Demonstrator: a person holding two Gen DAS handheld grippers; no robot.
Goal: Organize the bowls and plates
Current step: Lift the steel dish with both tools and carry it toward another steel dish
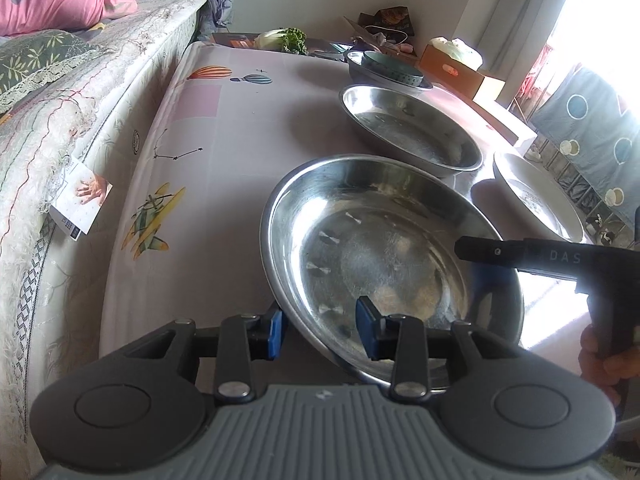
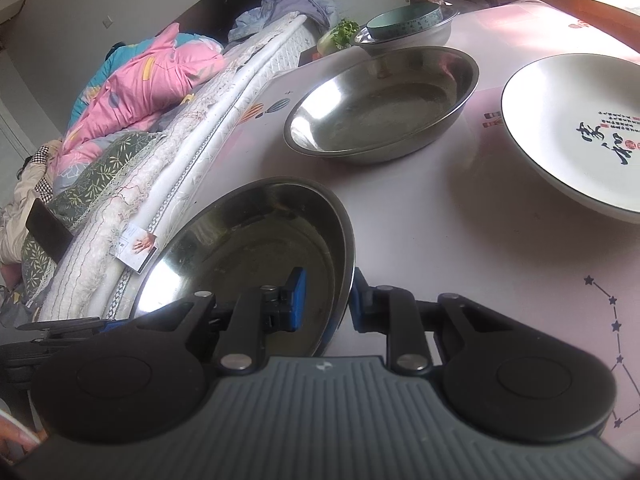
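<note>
A steel plate (image 1: 384,252) (image 2: 256,248) is in front of both grippers, tilted. My left gripper (image 1: 322,330) straddles its near-left rim, jaws a hand-width apart, not closed on it. My right gripper (image 2: 326,300) straddles its right rim, also apart; its finger shows in the left wrist view (image 1: 520,254). A second steel plate (image 1: 408,128) (image 2: 384,100) lies behind it. A white plate with black calligraphy (image 2: 560,120) (image 1: 536,196) lies to the right. At the back, a teal bowl (image 2: 404,20) (image 1: 394,66) sits in a steel dish (image 2: 424,34).
The table (image 1: 224,132) has a pink cloth with balloon and plane prints. A bed with a pink quilt (image 2: 136,84) runs along its left side. Greens (image 1: 290,38) and cardboard boxes (image 1: 452,66) stand at the far end.
</note>
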